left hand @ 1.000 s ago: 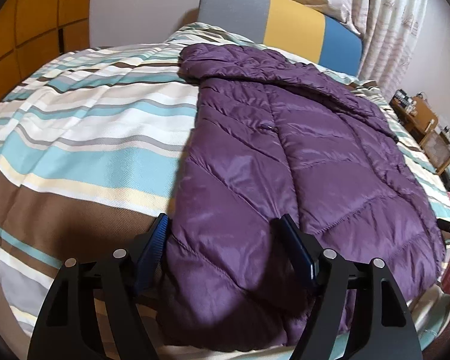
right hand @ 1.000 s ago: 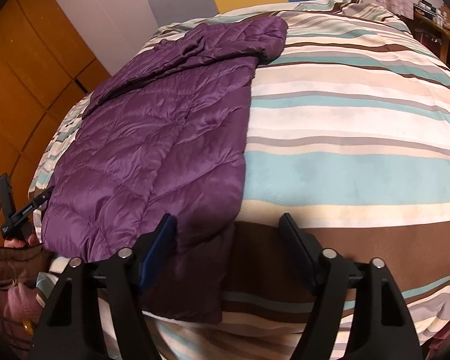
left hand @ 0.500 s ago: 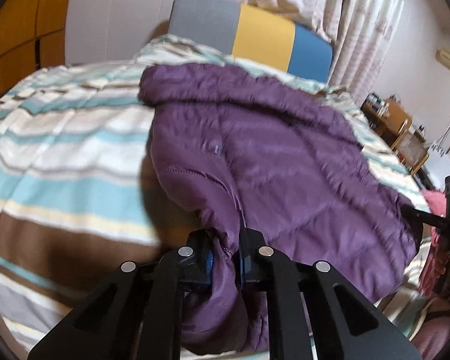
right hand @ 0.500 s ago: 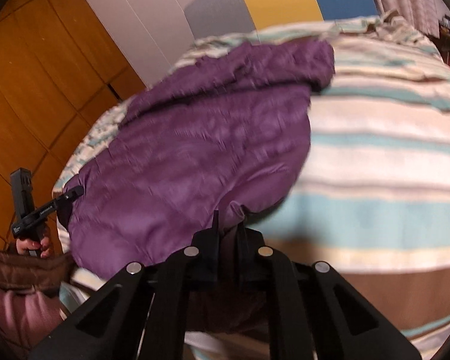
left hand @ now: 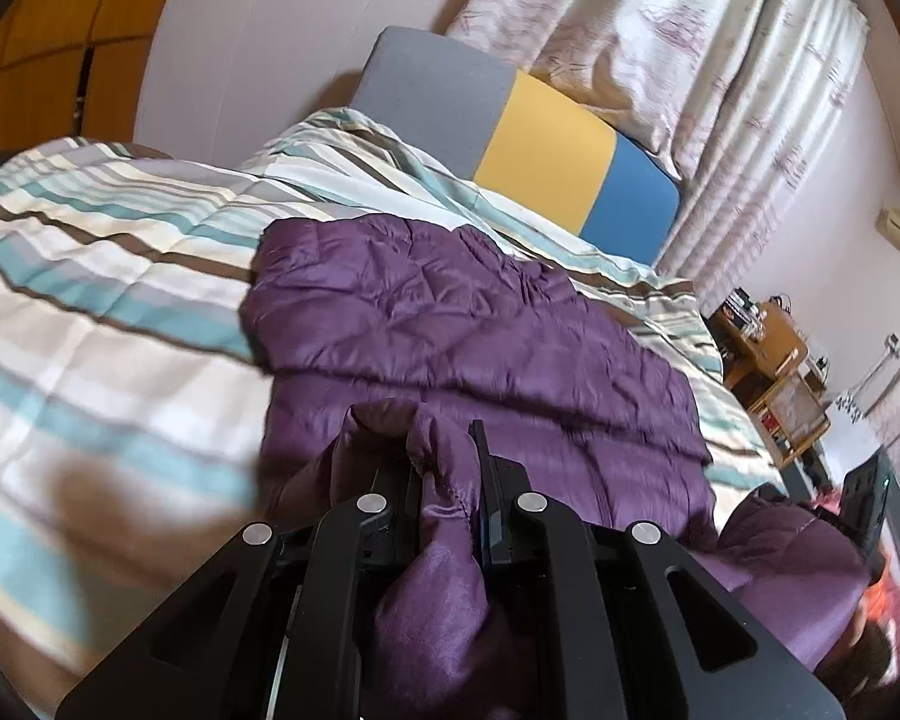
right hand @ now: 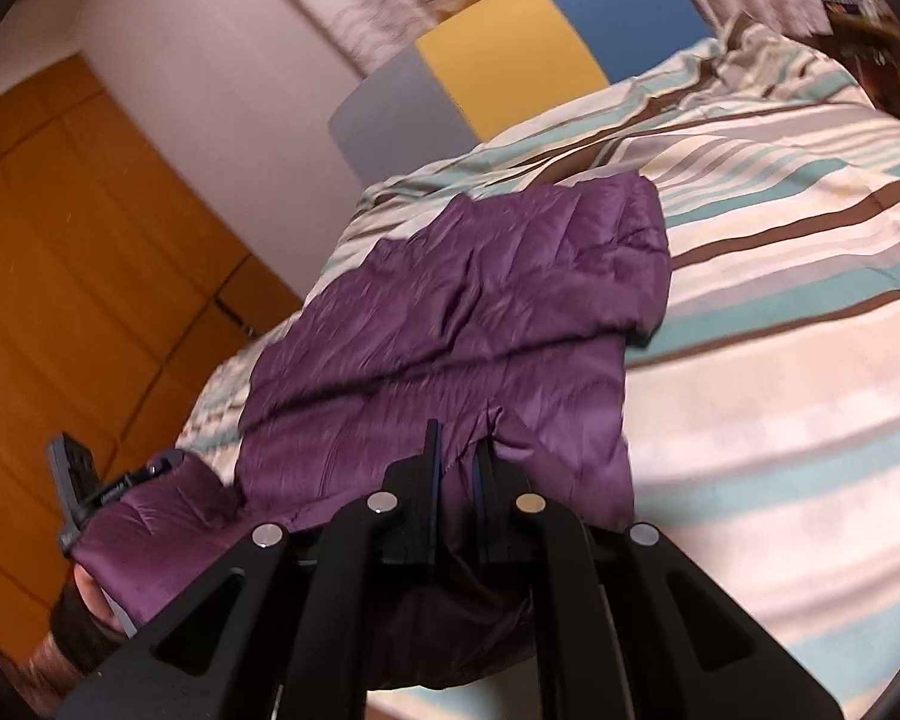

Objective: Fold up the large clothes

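A purple quilted puffer jacket [left hand: 480, 336] lies on a striped bed, its far end toward the headboard. My left gripper [left hand: 447, 468] is shut on a bunched fold of the jacket's near hem and holds it raised. My right gripper [right hand: 456, 456] is shut on the other near corner of the jacket [right hand: 450, 312], also lifted off the bed. The near part of the jacket hangs between the two grippers. The left gripper shows in the right wrist view [right hand: 75, 492], and the right gripper in the left wrist view [left hand: 864, 504].
The bed has a striped duvet [left hand: 108, 276] in teal, cream and brown. A grey, yellow and blue headboard [left hand: 534, 150] stands behind it, with curtains [left hand: 690, 60] above. Wooden wardrobe doors [right hand: 78, 276] are at the left, a wooden shelf unit [left hand: 774, 372] at the right.
Both grippers went from open around the jacket's near hem to shut on it. They have lifted the hem and carried it toward the headboard.
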`<state>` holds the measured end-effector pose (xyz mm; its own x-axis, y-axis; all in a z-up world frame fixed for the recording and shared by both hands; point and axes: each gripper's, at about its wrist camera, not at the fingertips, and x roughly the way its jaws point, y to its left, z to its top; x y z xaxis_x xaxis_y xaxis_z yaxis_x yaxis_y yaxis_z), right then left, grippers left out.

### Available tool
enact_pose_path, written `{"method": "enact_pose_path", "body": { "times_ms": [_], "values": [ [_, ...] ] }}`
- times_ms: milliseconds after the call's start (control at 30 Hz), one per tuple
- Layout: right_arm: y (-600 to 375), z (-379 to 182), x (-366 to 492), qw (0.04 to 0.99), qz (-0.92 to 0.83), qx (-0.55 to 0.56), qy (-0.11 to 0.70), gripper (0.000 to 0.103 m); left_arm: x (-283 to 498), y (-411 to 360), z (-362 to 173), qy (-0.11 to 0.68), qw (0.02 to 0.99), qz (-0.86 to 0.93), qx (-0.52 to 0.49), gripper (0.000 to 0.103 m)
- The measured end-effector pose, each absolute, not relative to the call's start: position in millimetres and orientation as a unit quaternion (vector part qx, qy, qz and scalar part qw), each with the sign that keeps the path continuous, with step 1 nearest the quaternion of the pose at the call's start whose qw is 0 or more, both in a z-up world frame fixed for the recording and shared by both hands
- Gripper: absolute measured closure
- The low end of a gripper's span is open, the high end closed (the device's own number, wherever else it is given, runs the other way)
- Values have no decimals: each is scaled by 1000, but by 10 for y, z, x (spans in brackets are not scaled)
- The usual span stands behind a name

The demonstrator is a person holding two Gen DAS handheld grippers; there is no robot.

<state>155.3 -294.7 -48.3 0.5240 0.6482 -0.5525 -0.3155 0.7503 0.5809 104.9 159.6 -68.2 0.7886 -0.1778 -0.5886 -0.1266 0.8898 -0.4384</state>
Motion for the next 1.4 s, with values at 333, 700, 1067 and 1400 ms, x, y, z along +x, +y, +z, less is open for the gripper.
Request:
{"method": "enact_pose_path", "body": {
  "times_ms": [333, 700, 1067, 1400],
  "values": [
    [-2865, -862, 2148, 840, 235, 244, 424, 95, 1814, 1726, -931, 369, 897, 18, -242, 92],
    [-3122, -1035, 2144, 828, 238, 325, 390, 43, 1675, 1952, -977, 322, 894, 33, -310, 21],
    [-3543, -1014, 1552, 849, 203, 317, 371, 4, 890, 2239, -1188, 268, 908, 119, -299, 9],
    [-2892, -1118, 1708, 851, 221, 209, 427, 23, 1203, 1784, -1361, 355, 905, 45, -232, 9]
  ]
}}
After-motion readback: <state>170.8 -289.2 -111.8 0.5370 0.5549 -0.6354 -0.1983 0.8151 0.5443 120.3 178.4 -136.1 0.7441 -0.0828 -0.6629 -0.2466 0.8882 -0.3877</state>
